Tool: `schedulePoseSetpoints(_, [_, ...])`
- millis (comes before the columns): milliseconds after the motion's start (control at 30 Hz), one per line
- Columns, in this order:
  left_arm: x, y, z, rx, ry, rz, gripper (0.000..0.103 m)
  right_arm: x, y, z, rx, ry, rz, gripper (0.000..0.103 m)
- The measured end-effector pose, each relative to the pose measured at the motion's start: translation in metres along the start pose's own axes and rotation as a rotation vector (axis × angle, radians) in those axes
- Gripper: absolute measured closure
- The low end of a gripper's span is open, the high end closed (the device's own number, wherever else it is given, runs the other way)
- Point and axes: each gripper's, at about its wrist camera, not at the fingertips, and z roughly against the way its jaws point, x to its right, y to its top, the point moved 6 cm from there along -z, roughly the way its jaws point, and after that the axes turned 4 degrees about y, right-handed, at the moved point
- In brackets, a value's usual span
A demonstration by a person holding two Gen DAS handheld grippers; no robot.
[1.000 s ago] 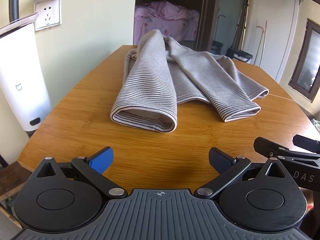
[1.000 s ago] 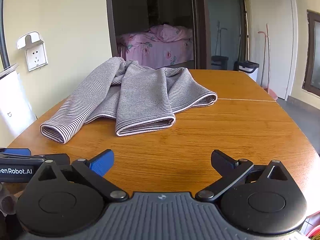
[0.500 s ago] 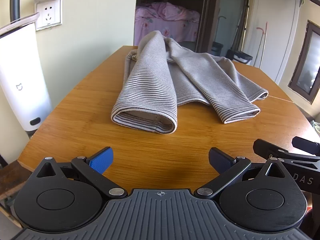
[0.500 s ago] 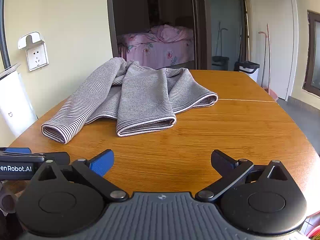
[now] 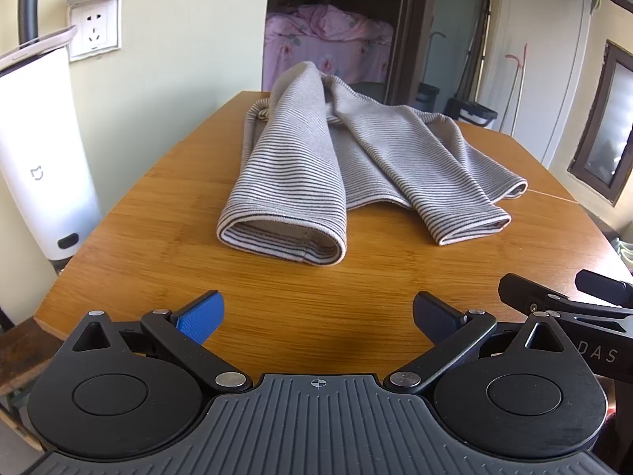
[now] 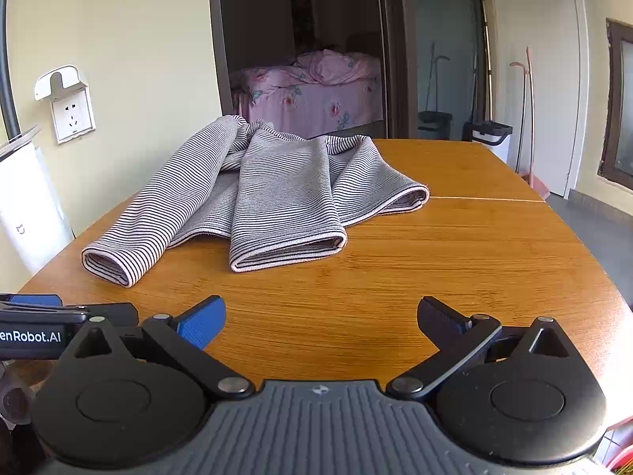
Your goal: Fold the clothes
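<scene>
A home, prob. a dining area next to a bedroom. An oval honey-coloured wooden bench [image 6: 455,261] stands by a pale yellow wall w/ a white covered wall socket [image 5: 94,29]. An open dark-framed doorway [image 6: 391,47] shows a bed w/ pink floral bedding [image 6: 316,91].

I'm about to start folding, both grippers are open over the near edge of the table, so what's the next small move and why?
Probably bring the left gripper forward to the nearest sleeve cuff. Both it and the right gripper are open, holding nothing, short of the striped sweater, which lies loosely bunched on the table.
</scene>
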Motion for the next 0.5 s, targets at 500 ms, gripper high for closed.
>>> schedulePoseSetpoints(500, [0.0006,0.0078,-0.0085,-0.026,-0.042,0.015,0.0,0.0035,0.0039,-0.0076,-0.019,0.025,-0.007,0.0])
